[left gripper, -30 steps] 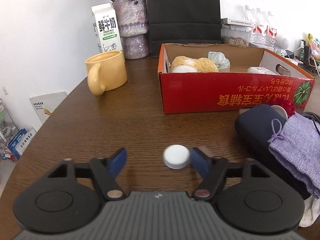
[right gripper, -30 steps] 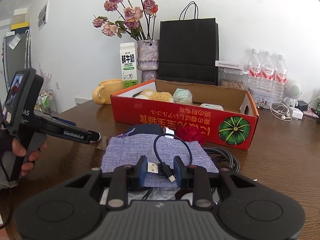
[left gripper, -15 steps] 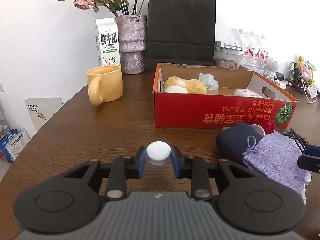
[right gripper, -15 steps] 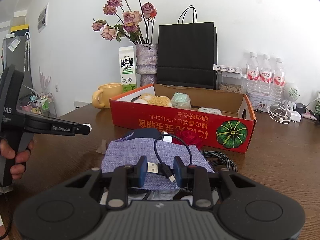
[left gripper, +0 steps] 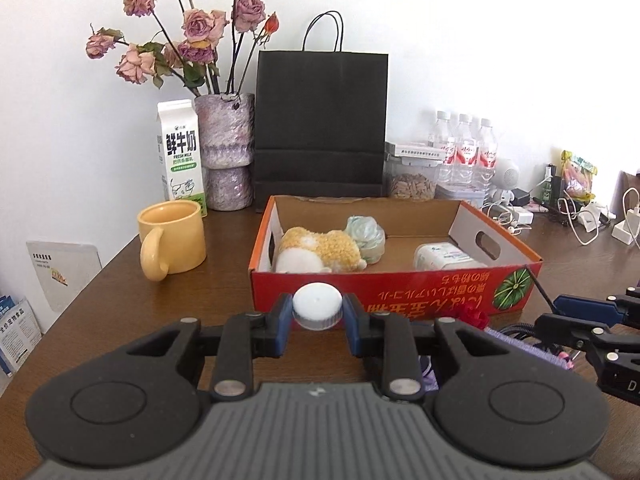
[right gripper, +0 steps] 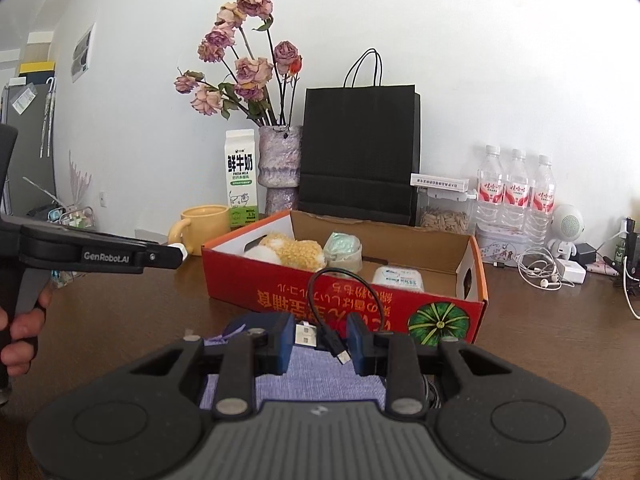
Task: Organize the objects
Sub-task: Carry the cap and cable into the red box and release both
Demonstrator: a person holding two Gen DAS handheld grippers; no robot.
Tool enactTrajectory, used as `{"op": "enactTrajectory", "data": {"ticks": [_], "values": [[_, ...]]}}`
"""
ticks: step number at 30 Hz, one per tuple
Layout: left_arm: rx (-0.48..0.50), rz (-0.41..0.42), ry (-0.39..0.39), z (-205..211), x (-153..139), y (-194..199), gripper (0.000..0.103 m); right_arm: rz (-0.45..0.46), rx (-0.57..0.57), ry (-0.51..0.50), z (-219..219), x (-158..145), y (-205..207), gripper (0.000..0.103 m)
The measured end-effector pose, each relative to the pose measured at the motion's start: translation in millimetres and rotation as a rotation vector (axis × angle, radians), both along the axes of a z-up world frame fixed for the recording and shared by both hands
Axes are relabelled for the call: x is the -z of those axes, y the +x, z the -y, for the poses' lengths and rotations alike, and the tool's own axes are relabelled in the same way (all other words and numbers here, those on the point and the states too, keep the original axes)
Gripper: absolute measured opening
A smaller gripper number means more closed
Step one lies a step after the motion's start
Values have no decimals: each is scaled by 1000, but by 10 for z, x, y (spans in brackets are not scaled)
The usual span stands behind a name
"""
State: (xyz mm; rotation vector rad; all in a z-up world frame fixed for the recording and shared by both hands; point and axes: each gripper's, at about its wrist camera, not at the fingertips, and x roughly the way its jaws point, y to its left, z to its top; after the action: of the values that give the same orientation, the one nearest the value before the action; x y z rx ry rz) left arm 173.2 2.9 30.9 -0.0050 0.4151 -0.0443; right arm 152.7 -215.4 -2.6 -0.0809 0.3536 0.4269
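- The left gripper had its pads closed on a white bottle cap, pinched at its ribbed rim and held clear of the table, just in front of the red cardboard box.
- The right gripper was clamped on a short black USB cable; its loop stood up against the box's front wall while both plugs hung between the jaws, and a purple cloth pouch lay below on the box's near side.
- To do this step well, each load probably needed carrying above the box's front wall before moving forward, since a plug or the cap's rim could catch on the cardboard edge.
- Inside the box a plush toy and a pale green roll filled the left part, with a white packet at the right front; the bare floor between them and toward the back looked the best landing spot.
- Releasing low over that floor seemed wise, as the cap would likely roll and the cable spring open.
- The grippers sat close together, so entering the box one at a time would avoid a clash.
- Beyond the box stood a yellow mug, milk carton and black paper bag.
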Motion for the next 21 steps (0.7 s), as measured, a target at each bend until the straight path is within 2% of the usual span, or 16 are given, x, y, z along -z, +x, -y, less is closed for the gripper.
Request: {"op": "enactTrajectory", "data": {"ticks": [7,21], "values": [[35,70,-25,200,-238,169,28,64,10,20,-36,-222,201,27],[22,104,-88,391,-384,698,28,94,54,56,-177,-400,964,27]]}}
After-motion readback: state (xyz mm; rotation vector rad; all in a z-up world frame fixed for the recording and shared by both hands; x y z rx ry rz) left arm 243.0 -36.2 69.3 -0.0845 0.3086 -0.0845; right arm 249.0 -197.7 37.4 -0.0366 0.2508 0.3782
